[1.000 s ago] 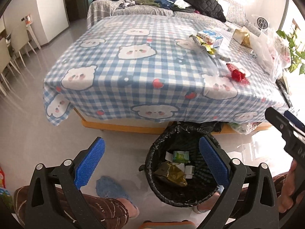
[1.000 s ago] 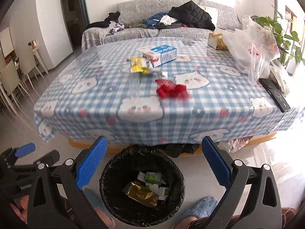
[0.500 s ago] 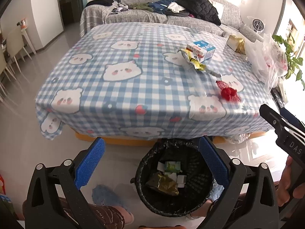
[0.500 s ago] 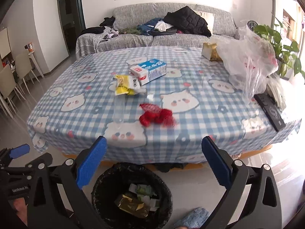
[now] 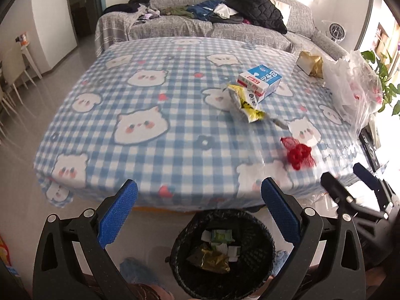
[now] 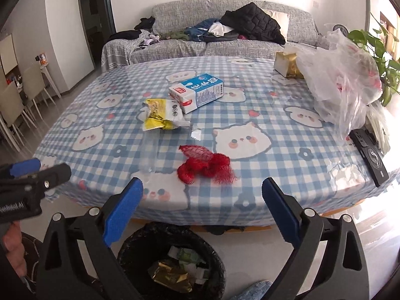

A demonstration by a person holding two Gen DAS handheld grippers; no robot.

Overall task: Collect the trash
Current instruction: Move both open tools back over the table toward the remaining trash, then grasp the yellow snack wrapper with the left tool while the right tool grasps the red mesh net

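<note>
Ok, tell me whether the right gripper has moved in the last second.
Yes. The right gripper has risen and advanced toward the table; the bin has slid down its view.

One carton (image 6: 197, 92), one yellow wrapper (image 6: 160, 115), one red net (image 6: 205, 167), one bin (image 6: 172, 262).

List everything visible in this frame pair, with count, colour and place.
table: one, blue-check cloth, centre
red net: one, near table edge
yellow wrapper: one, mid-table, left of carton
milk carton: one, blue-white, mid-table
foil scrap: one, silver, between wrapper and net
gold box: one, far right
plastic bag: one, clear, right side
remote: one, black, right edge
bin: one, black-lined, floor, holding wrappers
sofa: one, grey, strewn with clothes
left hand-held gripper: open
right hand-held gripper: open
</note>
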